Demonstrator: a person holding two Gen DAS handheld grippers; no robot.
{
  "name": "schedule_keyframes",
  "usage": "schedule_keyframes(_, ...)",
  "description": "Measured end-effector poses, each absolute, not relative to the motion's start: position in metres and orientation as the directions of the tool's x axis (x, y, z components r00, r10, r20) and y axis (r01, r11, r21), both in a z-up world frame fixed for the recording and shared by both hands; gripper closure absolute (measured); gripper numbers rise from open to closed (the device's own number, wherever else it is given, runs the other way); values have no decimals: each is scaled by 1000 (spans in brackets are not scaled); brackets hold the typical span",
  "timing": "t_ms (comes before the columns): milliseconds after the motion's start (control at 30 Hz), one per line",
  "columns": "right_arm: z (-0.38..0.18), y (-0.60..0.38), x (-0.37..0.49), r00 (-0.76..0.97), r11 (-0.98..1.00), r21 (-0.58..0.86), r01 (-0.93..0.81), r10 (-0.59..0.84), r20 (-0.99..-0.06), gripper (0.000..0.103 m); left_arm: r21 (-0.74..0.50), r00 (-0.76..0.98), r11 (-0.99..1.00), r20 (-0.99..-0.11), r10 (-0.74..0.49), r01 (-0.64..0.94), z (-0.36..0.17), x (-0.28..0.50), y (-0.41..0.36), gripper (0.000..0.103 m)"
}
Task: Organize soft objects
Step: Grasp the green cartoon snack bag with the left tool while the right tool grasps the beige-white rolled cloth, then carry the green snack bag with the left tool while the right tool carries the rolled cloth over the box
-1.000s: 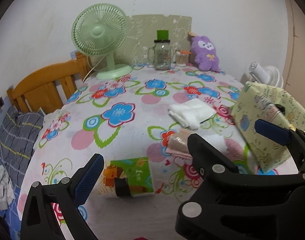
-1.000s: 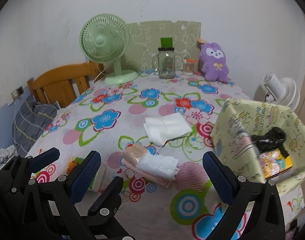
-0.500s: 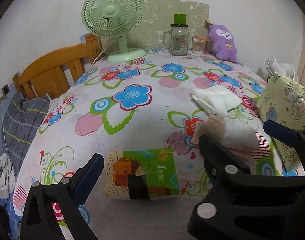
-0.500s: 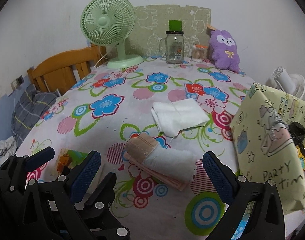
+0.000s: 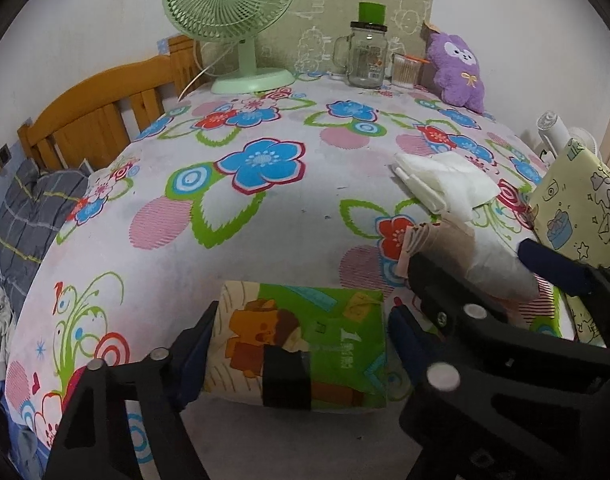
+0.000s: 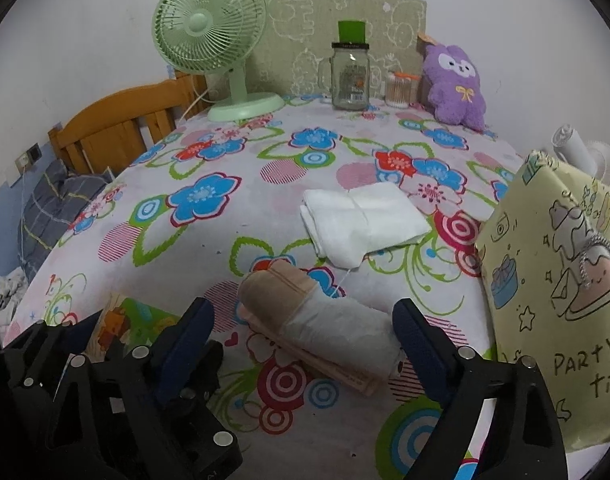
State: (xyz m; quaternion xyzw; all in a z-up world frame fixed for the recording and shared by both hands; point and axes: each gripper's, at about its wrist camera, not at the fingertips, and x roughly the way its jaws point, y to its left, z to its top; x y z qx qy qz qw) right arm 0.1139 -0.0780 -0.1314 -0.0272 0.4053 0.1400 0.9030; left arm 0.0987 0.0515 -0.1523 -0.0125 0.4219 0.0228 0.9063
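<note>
Grippers closing on two soft bundles at the near edge of the flowered table (image 5: 265,232).

On the left, the left hand-held gripper (image 5: 301,344) straddles the tissue pack (image 5: 301,344), its jaws just narrowed and standing close along the pack's short sides; whether the pads press yet I cannot tell. Beside it, the right hand-held gripper (image 6: 303,332) brackets the rolled cloth bundle (image 6: 325,320), jaws narrowing but clear of it on both sides. Farther right a folded white cloth (image 6: 361,216) lies loose, and the yellow bag (image 6: 553,280) stands open at the edge, probably the place where the soft things go.
</note>
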Motion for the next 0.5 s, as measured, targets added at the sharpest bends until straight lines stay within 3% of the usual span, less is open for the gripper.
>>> schedule_keyframes(33, -132, -78, 115, 628, 959, 67, -275, 231, -743, 19, -3, 646, 999, -763, 27, -46, -152, 99, 50, 28)
schedule_keyframes(333, -135, -77, 118, 600, 953, 74, -294, 245, -761, 52, 3, 650, 1000, -760, 16, -22, -151, 103, 44, 30)
schedule_keyframes(500, -134, -81, 120, 589, 954, 96, -283, 252, -768, 57, 6, 655, 1000, -755, 16, -18, -148, 103, 40, 30)
